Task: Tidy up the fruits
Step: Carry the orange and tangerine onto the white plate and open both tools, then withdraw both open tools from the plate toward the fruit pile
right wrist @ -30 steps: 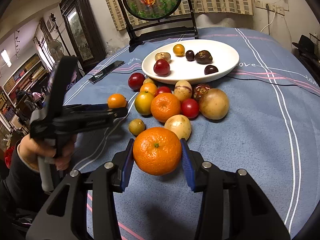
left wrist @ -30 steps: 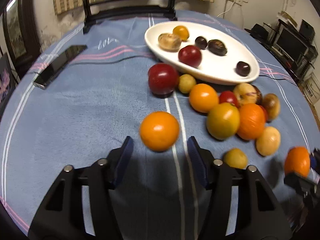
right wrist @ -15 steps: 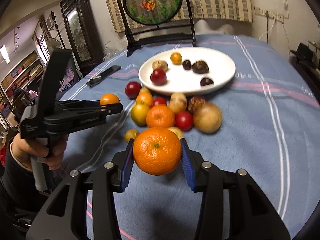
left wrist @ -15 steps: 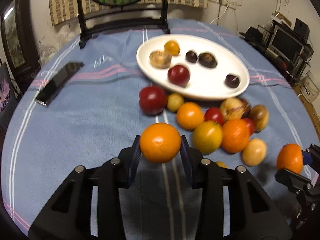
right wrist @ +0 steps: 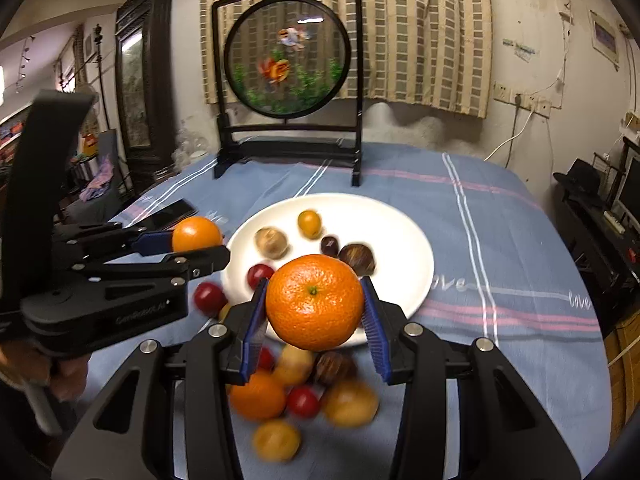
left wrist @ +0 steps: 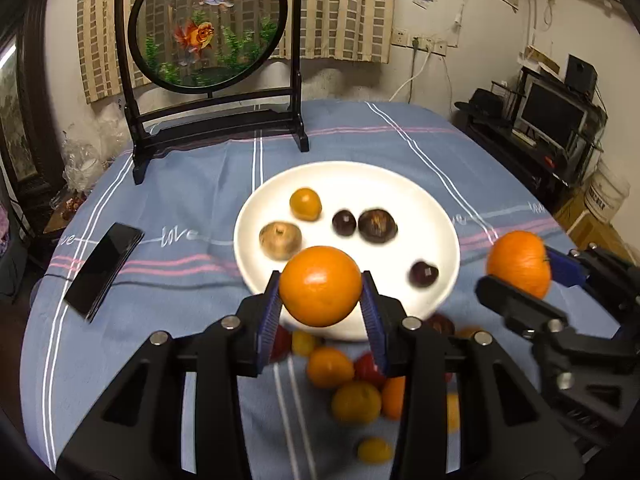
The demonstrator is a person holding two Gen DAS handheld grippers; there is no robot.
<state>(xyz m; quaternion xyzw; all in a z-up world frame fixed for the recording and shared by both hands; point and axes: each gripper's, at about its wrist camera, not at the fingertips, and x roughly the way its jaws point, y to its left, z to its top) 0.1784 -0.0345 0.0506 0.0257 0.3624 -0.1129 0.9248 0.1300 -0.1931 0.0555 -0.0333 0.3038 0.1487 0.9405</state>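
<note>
My left gripper (left wrist: pixel 320 276) is shut on a smooth orange (left wrist: pixel 320 296) and holds it in the air over the near rim of the white plate (left wrist: pixel 440 216). My right gripper (right wrist: pixel 314 282) is shut on a pitted tangerine (right wrist: pixel 314 308), also raised in front of the plate (right wrist: pixel 400 220). Each gripper shows in the other's view: the right one (left wrist: pixel 516 268) on the right, the left one (right wrist: pixel 198 240) on the left. The plate carries several small fruits, yellow, brown and dark. A pile of loose fruit (left wrist: pixel 330 366) (right wrist: pixel 260 396) lies blurred on the blue cloth below the grippers.
A black phone (left wrist: pixel 102 266) lies on the cloth left of the plate. A round goldfish screen on a black stand (left wrist: pixel 208 24) rises at the table's far edge. A person's hand (right wrist: pixel 60 376) grips the left tool. Shelves and a monitor stand off to the right.
The left gripper closed on the orange that lay on the cloth and lifted it. Both grippers rose and moved toward the plate, each carrying its fruit.
</note>
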